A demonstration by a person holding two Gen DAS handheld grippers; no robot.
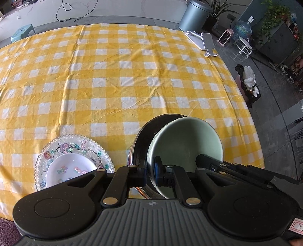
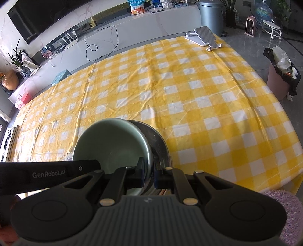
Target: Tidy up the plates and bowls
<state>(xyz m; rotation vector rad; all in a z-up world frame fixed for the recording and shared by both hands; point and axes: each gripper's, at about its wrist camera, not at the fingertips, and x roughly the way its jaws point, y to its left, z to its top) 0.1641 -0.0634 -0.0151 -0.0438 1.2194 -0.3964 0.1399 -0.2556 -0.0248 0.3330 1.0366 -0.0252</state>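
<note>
A pale green bowl (image 1: 186, 138) sits tilted inside a steel bowl (image 1: 144, 132) on the yellow checked tablecloth (image 1: 113, 75). My left gripper (image 1: 150, 173) is shut on the near-left rims of the two bowls, one finger outside and one inside. In the right wrist view my right gripper (image 2: 148, 175) is shut on the rim of the green bowl (image 2: 108, 143), with the steel bowl (image 2: 157, 140) around it. A clear glass plate (image 1: 75, 140) with a small white plate (image 1: 72, 168) on it lies left of the bowls.
A white phone stand (image 1: 204, 41) stands at the table's far right corner (image 2: 206, 37). A grey bin (image 1: 195, 15), a pink waste bin (image 2: 280, 79) and stools stand on the floor beyond the table's right edge.
</note>
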